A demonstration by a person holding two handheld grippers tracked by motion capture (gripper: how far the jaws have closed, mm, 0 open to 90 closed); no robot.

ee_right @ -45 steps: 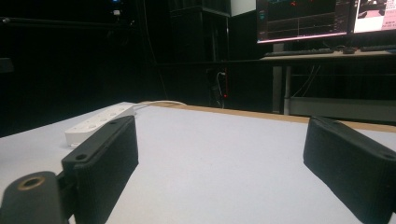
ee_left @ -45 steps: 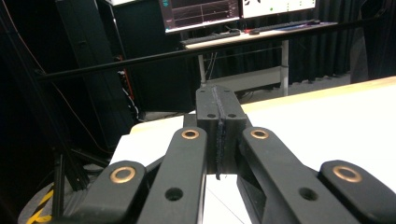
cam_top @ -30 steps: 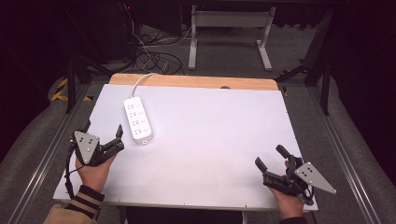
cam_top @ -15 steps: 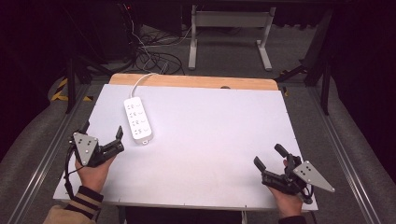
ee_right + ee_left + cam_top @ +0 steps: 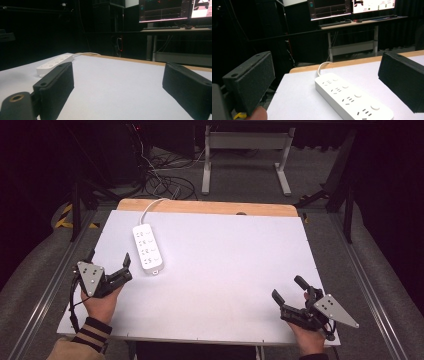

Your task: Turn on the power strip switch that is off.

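We hold the left gripper [image 5: 107, 260] spread wide at the table's [image 5: 225, 270] left edge, just short of the white power strip [image 5: 148, 248] lying toward the far left corner; our right gripper [image 5: 289, 290] gapes empty near the front right corner

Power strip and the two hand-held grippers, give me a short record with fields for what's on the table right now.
object: white power strip, four socket groups, flat on the table
position: left part of the white table top, cord running off the far edge
left hand-held gripper: open, just short of the strip's near end, not touching
right hand-held gripper: open, at the near right corner, far from the strip
held: nothing
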